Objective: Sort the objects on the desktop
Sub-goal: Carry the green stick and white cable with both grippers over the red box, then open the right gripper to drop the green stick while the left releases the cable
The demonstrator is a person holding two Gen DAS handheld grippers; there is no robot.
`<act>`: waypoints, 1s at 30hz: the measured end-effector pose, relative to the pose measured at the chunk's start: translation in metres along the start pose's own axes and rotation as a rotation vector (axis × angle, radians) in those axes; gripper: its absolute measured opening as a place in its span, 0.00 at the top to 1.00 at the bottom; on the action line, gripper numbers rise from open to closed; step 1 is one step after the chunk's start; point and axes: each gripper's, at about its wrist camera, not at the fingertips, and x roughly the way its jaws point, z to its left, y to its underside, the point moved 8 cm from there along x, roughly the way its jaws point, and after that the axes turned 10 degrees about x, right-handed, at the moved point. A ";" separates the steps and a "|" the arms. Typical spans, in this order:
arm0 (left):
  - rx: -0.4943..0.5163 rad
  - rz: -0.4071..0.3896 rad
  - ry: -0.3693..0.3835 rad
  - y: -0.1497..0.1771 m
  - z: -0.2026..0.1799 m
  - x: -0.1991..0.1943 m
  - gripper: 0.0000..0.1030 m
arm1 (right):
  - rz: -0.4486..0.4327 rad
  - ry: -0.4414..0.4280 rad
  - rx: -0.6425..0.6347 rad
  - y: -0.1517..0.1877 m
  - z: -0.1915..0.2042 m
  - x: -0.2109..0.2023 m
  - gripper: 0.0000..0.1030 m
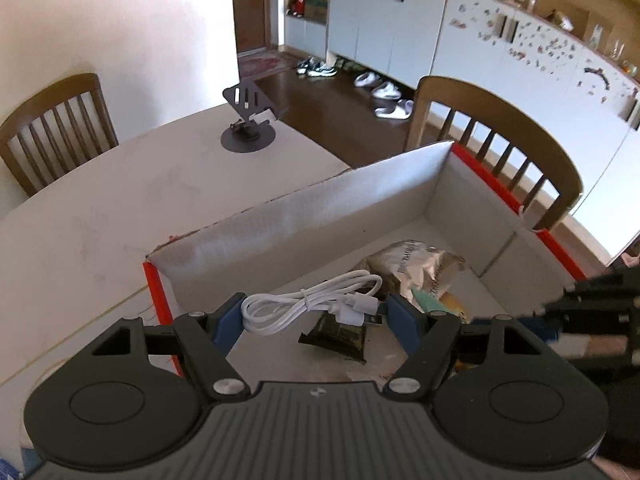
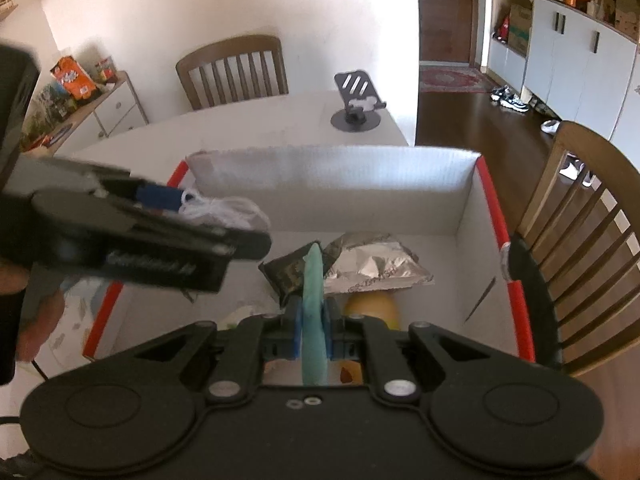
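Note:
A white cardboard box [image 1: 320,208] with red edges stands on the table; it also shows in the right wrist view [image 2: 340,184]. My left gripper [image 1: 316,316] holds a coiled white USB cable [image 1: 308,306] between its blue pads over the box; the cable also shows in the right wrist view [image 2: 224,210]. My right gripper [image 2: 314,320] is shut on a thin teal flat object [image 2: 314,300], held upright above the box. Inside lie a silver snack bag [image 2: 372,264], a dark packet [image 1: 340,336] and a yellow item [image 2: 372,308].
A black phone stand [image 1: 248,120] sits at the table's far end, also in the right wrist view [image 2: 356,100]. Wooden chairs [image 2: 236,68] [image 1: 492,136] stand around the white table [image 1: 100,200]. A side cabinet [image 2: 92,112] stands at left.

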 end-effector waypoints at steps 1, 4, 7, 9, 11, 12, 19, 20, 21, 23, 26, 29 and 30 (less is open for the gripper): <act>-0.008 0.008 0.002 -0.002 0.000 0.003 0.27 | 0.008 0.003 -0.001 0.002 0.000 0.003 0.91; -0.040 0.030 0.017 -0.005 0.001 0.011 0.27 | 0.027 0.002 -0.009 0.005 0.000 0.009 0.91; -0.055 0.050 0.024 -0.006 -0.002 0.019 0.27 | 0.039 -0.002 -0.025 0.008 0.001 0.014 0.91; -0.074 0.073 0.030 -0.003 -0.002 0.025 0.27 | 0.052 0.000 -0.031 0.010 0.002 0.017 0.91; -0.109 0.100 0.044 0.000 0.000 0.033 0.27 | 0.063 0.002 -0.035 0.012 0.002 0.021 0.91; -0.120 0.113 0.050 0.002 0.001 0.037 0.27 | 0.069 0.002 -0.036 0.013 0.001 0.023 0.91; -0.108 0.178 0.071 0.009 -0.007 0.054 0.27 | 0.105 0.008 -0.029 0.019 -0.006 0.034 0.91; -0.105 0.184 0.071 0.010 -0.008 0.056 0.27 | 0.111 0.009 -0.031 0.020 -0.006 0.036 0.91; -0.106 0.187 0.072 0.011 -0.008 0.057 0.27 | 0.118 0.011 -0.031 0.021 -0.006 0.038 0.91; -0.116 0.200 0.076 0.013 -0.007 0.061 0.27 | 0.128 0.013 -0.028 0.022 -0.006 0.041 0.91; -0.124 0.215 0.077 0.016 -0.005 0.066 0.27 | 0.139 0.018 -0.022 0.025 -0.007 0.044 0.91; -0.122 0.226 0.084 0.019 -0.005 0.069 0.27 | 0.143 0.018 -0.019 0.027 -0.007 0.046 0.90; -0.121 0.229 0.085 0.020 -0.005 0.069 0.27 | 0.144 0.018 -0.017 0.027 -0.008 0.046 0.89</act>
